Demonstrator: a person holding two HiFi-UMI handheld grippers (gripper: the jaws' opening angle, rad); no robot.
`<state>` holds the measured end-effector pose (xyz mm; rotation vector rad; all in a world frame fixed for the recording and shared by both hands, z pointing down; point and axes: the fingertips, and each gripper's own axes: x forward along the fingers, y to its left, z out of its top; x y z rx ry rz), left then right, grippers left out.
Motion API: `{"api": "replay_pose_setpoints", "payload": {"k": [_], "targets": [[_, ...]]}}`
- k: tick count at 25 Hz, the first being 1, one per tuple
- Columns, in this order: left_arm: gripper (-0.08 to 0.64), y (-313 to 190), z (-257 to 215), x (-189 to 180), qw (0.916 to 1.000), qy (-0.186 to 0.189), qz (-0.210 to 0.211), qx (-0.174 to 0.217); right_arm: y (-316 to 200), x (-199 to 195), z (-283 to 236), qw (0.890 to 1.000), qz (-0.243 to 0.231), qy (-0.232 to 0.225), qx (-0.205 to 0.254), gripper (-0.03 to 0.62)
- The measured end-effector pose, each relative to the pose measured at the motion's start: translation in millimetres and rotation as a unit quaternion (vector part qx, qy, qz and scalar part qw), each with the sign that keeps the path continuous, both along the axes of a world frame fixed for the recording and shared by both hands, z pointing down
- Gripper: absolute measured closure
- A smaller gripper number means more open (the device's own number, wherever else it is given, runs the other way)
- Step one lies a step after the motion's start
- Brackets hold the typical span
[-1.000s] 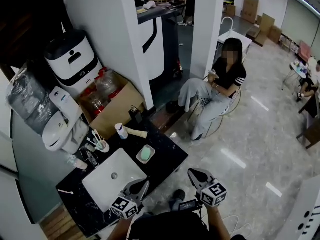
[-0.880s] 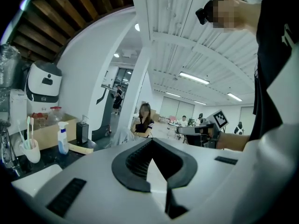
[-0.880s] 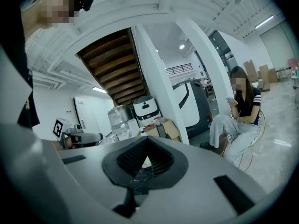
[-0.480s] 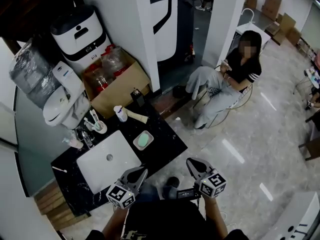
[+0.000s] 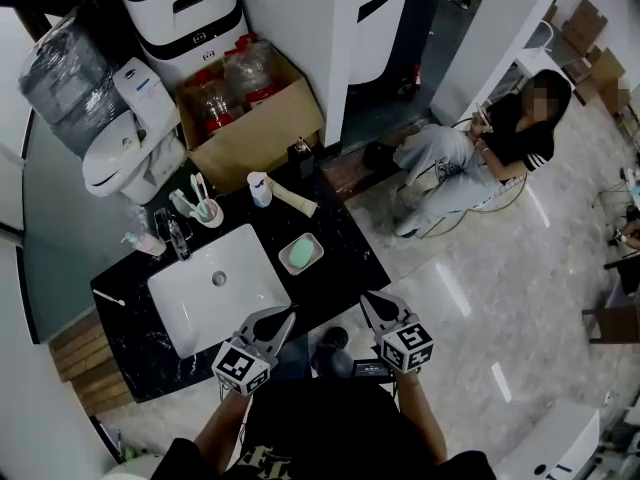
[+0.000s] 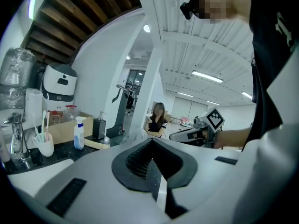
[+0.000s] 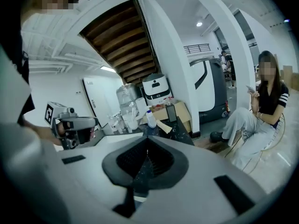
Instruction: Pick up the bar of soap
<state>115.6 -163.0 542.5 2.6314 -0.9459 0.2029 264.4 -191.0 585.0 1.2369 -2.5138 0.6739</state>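
A pale green bar of soap [image 5: 299, 255] lies in a white dish [image 5: 314, 240] on the black counter [image 5: 340, 268], just right of the white sink [image 5: 215, 283]. My left gripper [image 5: 284, 314] hovers over the counter's front edge beside the sink, jaws together and empty. My right gripper [image 5: 366, 298] hangs just off the counter's right front corner, also shut and empty. Both are a short way in front of the soap. In the left gripper view the left gripper [image 6: 152, 142] hides the soap. The right gripper view shows the right gripper [image 7: 147, 151] pointing along the counter.
At the back of the counter stand a toothbrush cup [image 5: 207, 211], a tap [image 5: 178, 238], a white spray bottle [image 5: 260, 189] and a black dispenser [image 5: 300, 153]. Behind is a cardboard box [image 5: 255, 133] with jars. A person [image 5: 480, 158] sits to the right.
The head view has swung down and closer to the counter. Both grippers have come forward and lower, now at the counter's front edge. Their jaws stay together.
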Motion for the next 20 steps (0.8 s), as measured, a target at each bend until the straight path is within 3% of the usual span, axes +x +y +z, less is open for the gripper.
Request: {"api": "replay_pose_setpoints", "payload": {"k": [6,17,20], "targets": [[0.552,-20,13,-20,0.9999,0.005,0.011,-0.005,-37,-39,39,0.998,0.022,0.037,-0.036,0.584],[0.552,-53,30,-67,0.9995,0.013,0.01,-0.027,-93,-105,126,0.988,0.073,0.062,-0.123,0.581],[0.551,-64,33,-81,0.9994,0.017,0.001,-0.031,-110,-114,142,0.983,0.094,0.084,-0.137,0.494]]}}
